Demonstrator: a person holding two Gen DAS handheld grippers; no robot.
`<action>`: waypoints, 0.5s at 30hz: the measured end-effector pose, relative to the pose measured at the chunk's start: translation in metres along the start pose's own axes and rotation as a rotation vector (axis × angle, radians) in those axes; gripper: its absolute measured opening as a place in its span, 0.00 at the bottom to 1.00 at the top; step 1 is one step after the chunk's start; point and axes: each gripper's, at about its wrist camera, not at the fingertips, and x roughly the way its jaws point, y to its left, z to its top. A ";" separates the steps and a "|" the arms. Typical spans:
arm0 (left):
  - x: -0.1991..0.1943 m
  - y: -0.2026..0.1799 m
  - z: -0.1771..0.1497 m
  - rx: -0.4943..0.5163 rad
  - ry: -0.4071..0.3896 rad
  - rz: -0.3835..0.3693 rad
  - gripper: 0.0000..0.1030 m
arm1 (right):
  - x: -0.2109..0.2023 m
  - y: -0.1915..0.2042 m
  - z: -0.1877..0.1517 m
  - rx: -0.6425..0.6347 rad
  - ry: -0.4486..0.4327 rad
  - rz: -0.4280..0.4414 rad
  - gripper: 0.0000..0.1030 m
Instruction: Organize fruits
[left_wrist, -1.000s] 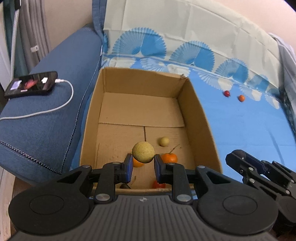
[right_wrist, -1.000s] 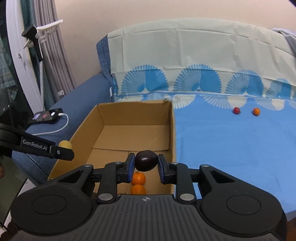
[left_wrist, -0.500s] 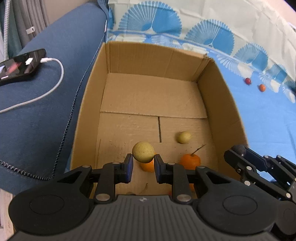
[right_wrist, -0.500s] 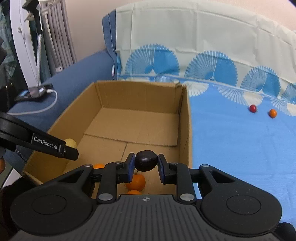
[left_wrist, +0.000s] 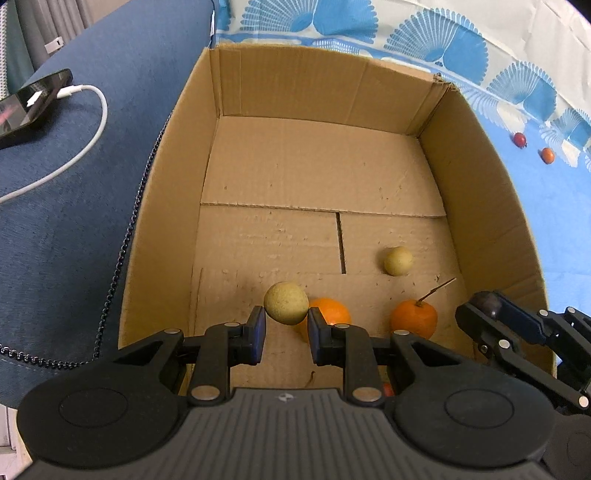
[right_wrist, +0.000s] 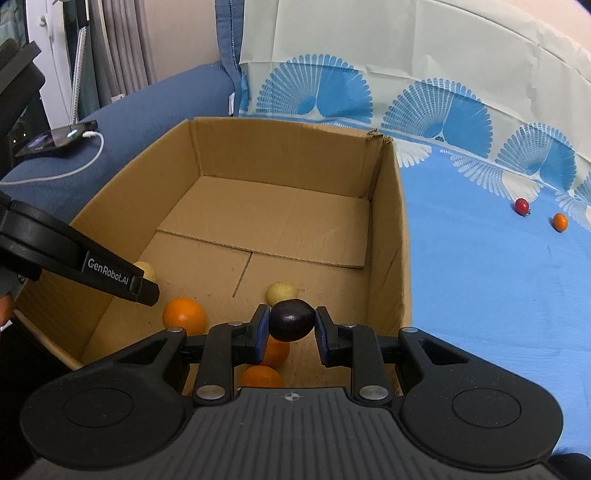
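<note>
- The cardboard box (left_wrist: 173, 206) holds two oranges (left_wrist: 413, 318), a small yellow fruit (left_wrist: 398, 261) and a further orange, partly hidden behind the grippers.
- The left gripper (left_wrist: 286, 325) has its jaws pinching a yellow fruit (left_wrist: 285, 302) inside the box.
- The right gripper (right_wrist: 291, 332) has its jaws pinching a dark fruit (right_wrist: 291, 319) over the box's near end.
- A red fruit (right_wrist: 521, 205) and a small orange fruit (right_wrist: 560, 222) lie on the blue sheet (right_wrist: 480, 277), well apart from the box.

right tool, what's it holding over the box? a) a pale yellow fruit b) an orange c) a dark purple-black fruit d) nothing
c: the right tool is shut on a dark fruit above the cardboard box; the pale yellow fruit is in the left tool.
</note>
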 end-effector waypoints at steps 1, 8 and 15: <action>0.002 0.000 0.000 0.001 0.001 0.000 0.26 | 0.000 0.000 -0.001 -0.002 0.000 -0.001 0.26; -0.004 0.001 0.001 -0.014 -0.039 -0.019 0.97 | -0.008 -0.002 -0.001 -0.018 -0.008 0.020 0.58; -0.047 -0.005 -0.018 0.021 -0.087 -0.014 1.00 | -0.049 -0.002 -0.006 -0.009 -0.017 0.045 0.88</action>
